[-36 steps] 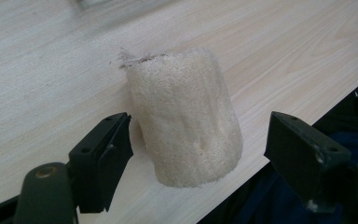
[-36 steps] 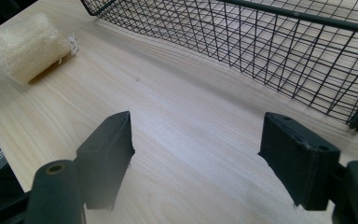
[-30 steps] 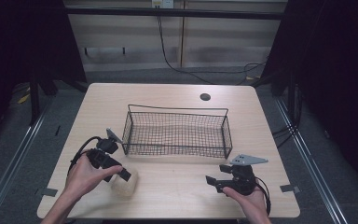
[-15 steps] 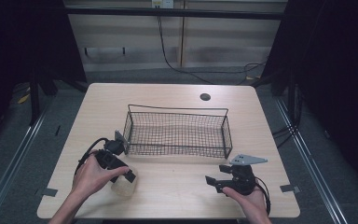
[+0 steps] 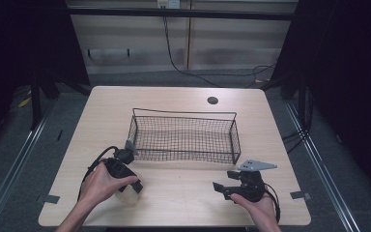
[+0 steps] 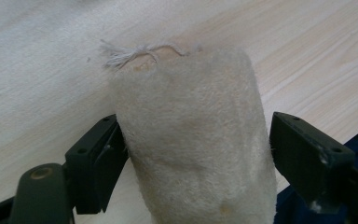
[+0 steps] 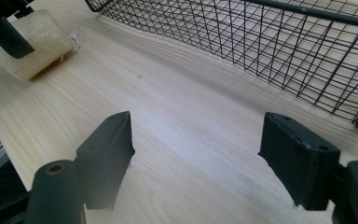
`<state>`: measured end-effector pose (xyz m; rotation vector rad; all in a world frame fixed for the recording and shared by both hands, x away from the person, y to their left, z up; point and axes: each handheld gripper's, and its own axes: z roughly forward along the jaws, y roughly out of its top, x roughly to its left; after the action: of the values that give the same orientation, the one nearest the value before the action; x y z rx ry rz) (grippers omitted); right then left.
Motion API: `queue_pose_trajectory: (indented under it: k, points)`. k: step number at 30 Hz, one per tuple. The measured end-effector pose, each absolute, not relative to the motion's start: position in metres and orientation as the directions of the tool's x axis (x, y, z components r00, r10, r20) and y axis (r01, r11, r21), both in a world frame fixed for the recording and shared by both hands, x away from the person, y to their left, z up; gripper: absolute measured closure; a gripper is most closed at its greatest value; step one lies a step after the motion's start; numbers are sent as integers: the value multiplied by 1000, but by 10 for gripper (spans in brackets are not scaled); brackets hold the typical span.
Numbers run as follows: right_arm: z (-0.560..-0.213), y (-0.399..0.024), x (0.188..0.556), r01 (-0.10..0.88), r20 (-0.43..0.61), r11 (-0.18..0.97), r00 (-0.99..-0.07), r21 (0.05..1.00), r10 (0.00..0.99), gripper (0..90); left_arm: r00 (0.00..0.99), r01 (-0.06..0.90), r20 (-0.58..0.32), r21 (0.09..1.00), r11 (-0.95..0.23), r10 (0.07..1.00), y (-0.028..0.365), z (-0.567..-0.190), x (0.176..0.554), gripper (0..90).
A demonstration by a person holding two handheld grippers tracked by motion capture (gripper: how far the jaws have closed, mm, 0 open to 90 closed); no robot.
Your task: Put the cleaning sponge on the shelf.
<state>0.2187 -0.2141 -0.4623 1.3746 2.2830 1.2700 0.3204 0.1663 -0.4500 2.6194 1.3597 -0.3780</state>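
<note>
Pale wood grain covers the bench, and the black wire basket sits mid-bench. Your left tongs straddle a cream fuzzy roll (a frayed thread trails from its far end) lying on the bench just off the basket's near left corner; one jaw touches its side, the other stands slightly clear, so nothing is clamped. Your right tongs rest released over bare wood, near the basket's near right corner.

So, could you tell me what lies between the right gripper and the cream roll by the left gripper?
Only bare tabletop: in the right gripper view, plain wood runs from the right gripper to the cream roll. The wire basket stands off to the side.
</note>
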Motion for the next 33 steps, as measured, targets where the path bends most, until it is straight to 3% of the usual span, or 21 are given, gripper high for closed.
queue_pose_trajectory:
  k: [19,33]
  points:
    - [-463,-213,219,642,259,209,-554,738,791,249,575,794,-298,-23,-608,762,153,-459,322,216]
    - [-464,-212,220,643,260,210,-555,737,790,248,604,775,-281,-12,-632,746,153,-457,321,246]
